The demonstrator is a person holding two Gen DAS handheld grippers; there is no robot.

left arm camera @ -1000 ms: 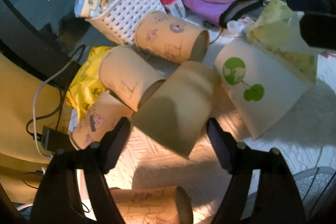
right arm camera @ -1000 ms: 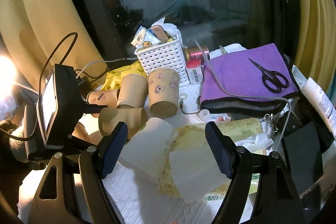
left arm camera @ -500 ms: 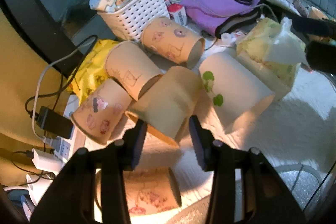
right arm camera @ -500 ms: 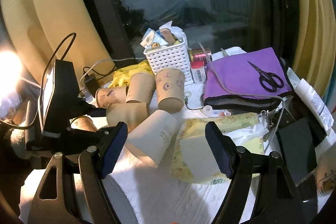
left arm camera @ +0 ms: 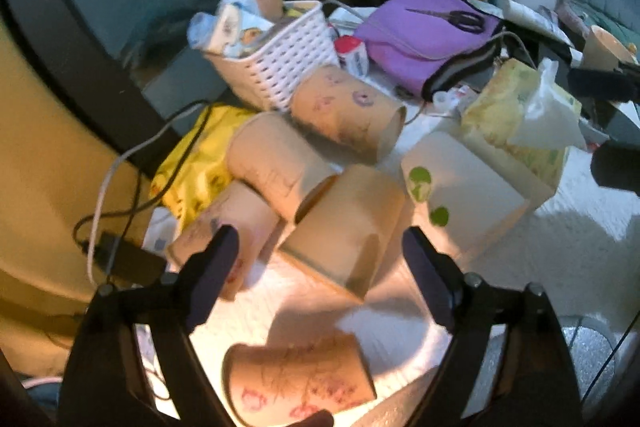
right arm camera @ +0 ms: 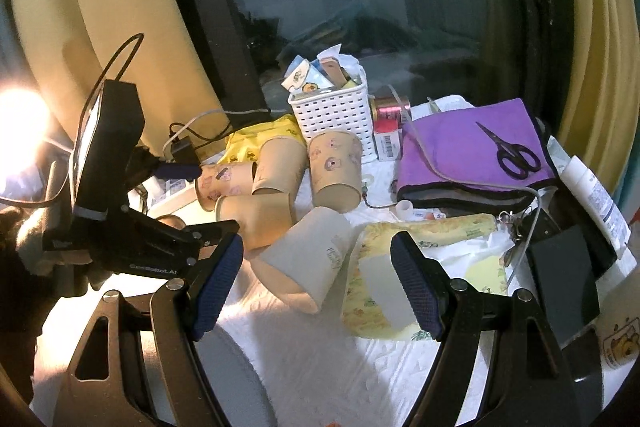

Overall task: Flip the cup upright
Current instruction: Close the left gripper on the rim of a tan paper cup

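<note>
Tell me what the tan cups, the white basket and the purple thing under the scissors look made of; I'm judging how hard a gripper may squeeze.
Tan cups: likely thin paper, matte, with a rolled rim and printed cartoons. White basket: likely rigid moulded plastic, slightly glossy, with a regular grid of slots. Purple pad: looks like soft matte fabric with dark edging; what fills it cannot be seen.

Right gripper (right arm camera: 316, 283) fingers spread wide — white cup (right arm camera: 310, 263) apparently lying tipped beyond.
</note>
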